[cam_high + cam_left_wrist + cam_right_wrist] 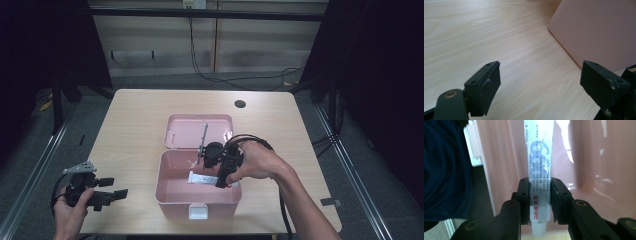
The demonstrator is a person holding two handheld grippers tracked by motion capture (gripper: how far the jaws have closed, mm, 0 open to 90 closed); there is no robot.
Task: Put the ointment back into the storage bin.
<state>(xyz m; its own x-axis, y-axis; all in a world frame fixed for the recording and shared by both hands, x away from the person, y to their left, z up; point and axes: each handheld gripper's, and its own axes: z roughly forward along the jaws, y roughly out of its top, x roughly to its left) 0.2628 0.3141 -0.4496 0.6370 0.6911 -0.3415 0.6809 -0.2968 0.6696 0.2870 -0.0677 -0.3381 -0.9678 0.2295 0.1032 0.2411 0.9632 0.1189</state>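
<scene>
Your right hand-held gripper (540, 202) is clamped across the cap end of the white ointment tube (539, 165) inside the open pink box (167, 197) at the counter's near middle; it looks light, soft and slick, so grip gently near the stiffer shoulder.

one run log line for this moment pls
right hand-held gripper: shut on white tube, inside open pink box | left hand-held gripper: open, over table beside box
</scene>
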